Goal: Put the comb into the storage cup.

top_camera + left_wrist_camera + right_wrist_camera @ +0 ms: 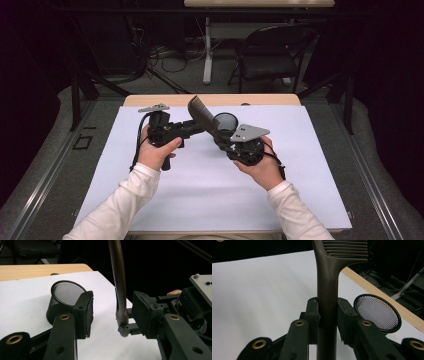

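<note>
A dark brown slotted spatula (202, 116) stands tilted above the table, blade end up. My right gripper (327, 315) is shut on its handle (325, 290), and the slotted blade (347, 248) rises past the top of the right gripper view. My left gripper (113, 312) is open, its two pads on either side of the spatula handle (119, 285); the handle sits nearer the right-hand pad (143, 311) and clear of the other pad. A black mesh cup (226, 121) stands on the white sheet just behind both grippers.
A white sheet (210, 190) covers most of the wooden table (150, 100). Beyond the table's far edge are a black chair (270, 55), a desk leg and floor cables. The person's white sleeves (120, 205) come in from the bottom.
</note>
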